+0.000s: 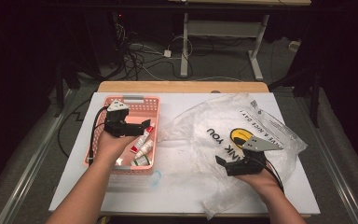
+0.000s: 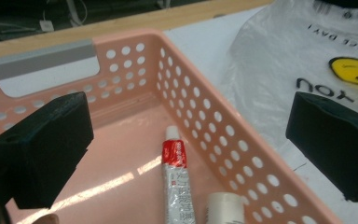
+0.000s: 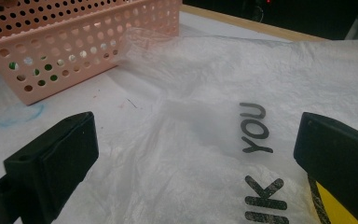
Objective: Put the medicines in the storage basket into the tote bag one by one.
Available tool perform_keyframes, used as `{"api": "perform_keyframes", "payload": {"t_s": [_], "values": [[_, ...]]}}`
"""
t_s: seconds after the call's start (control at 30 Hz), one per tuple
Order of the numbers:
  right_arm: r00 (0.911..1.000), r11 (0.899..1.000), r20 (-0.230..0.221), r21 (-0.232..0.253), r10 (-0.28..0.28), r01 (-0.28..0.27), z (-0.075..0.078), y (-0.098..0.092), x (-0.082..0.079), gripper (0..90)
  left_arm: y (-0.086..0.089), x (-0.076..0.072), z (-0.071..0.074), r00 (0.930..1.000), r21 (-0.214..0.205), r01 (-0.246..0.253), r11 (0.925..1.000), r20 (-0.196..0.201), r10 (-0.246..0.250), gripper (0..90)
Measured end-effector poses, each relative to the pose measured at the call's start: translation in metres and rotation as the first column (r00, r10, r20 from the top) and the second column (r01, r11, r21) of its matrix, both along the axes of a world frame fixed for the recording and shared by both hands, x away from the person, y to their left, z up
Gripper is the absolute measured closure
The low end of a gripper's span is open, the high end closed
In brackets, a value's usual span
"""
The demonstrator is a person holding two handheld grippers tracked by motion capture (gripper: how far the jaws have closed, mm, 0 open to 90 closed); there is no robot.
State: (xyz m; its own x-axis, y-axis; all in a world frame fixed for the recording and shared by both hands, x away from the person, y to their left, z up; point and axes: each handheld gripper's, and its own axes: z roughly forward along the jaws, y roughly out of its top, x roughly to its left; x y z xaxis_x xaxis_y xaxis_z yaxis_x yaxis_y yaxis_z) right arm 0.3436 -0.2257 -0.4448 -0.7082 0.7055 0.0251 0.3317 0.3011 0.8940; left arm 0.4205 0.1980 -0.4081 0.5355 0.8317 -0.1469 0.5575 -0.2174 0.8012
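From above, the pink basket is holding a red-and-white tube and small bottles, with the left gripper hovering over them, jaws spread. Along the left gripper view, the tube is lying on the basket floor. Along the right gripper view, the right gripper is hanging over the plastic bag, jaws spread wide, empty.

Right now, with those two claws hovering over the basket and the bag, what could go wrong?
The left gripper, open over the pink basket, might catch the wall instead of the red-and-white tube, which lies close beside it. The plastic bag is thin and crumpled flat, so the open right gripper may pinch both layers or slip.
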Motion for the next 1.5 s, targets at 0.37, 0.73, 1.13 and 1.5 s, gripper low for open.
{"api": "perform_keyframes", "payload": {"t_s": [0.37,0.73,1.13,1.5], "values": [[0.9995,0.999,0.029,-0.032,0.013,-0.013,0.011,0.010,0.007,3.3,0.004,0.025,-0.027,0.9827,0.075,-0.003,0.9972,-0.184,0.017,7.9],[0.9900,0.981,-0.117,-0.166,0.079,-0.098,-0.014,0.037,0.017,31.1,-0.008,0.035,-0.038,0.9535,0.172,0.088,0.9811,-0.299,-0.032,24.4],[0.9737,0.941,-0.207,-0.301,0.094,-0.155,-0.039,0.054,0.012,17.4,-0.015,0.037,-0.040,0.9452,0.203,0.120,0.9717,-0.323,-0.049,33.9],[0.9761,0.959,-0.206,-0.255,0.069,-0.121,-0.035,0.044,0.018,59.8,-0.015,0.037,-0.041,0.9459,0.212,0.119,0.9700,-0.321,-0.046,35.0]]}}
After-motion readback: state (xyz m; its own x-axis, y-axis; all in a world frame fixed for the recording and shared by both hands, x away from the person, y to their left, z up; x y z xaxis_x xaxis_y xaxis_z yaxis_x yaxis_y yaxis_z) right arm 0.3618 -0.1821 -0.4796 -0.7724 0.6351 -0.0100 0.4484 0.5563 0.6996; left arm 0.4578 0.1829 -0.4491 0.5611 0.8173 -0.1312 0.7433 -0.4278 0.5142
